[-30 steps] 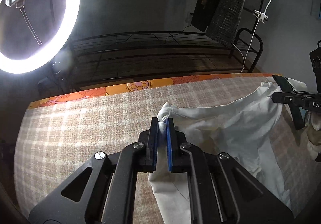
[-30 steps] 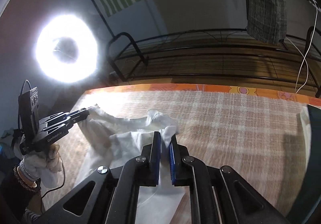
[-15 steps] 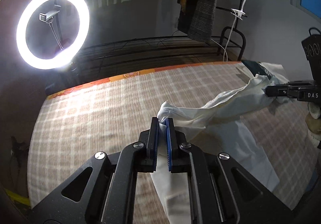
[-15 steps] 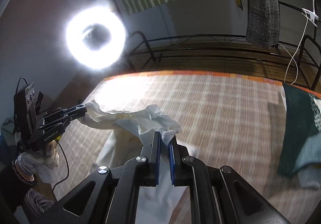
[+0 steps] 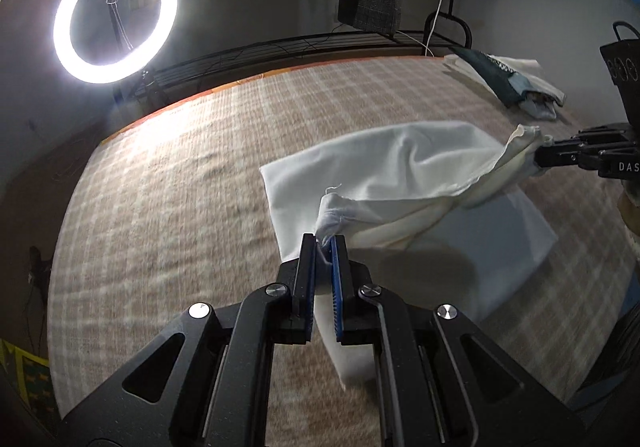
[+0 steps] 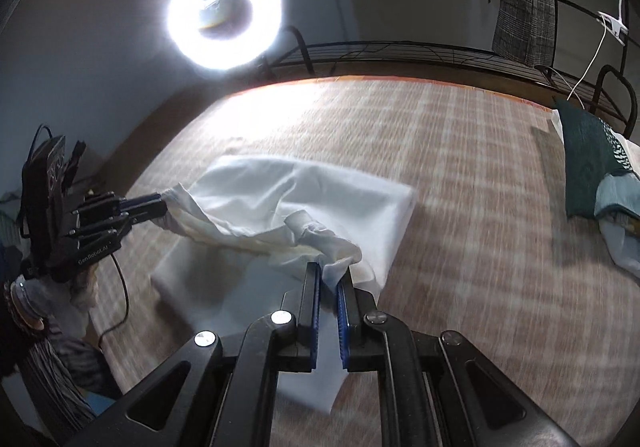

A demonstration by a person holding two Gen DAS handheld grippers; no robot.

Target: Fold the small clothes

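The left claw (image 5: 323, 243) and the right claw (image 6: 329, 271) are each clamped tight on a bunched edge of the white garment (image 5: 400, 163), held stretched between them while its folded lower part lies on the checked blanket (image 5: 180, 187).

A white garment (image 5: 404, 167) of thin cloth, its exact kind hard to tell, lies at the centre right of the left wrist frame on the plaid blanket. Its far part rests flat in a folded slab with a straight left edge; the near edge is lifted in a sagging, twisted band, bunched at both ends. In the right wrist view the same garment (image 6: 320, 199) sits centre left. A pile of other clothes (image 6: 600, 175), dark green and pale blue, lies at the right edge.
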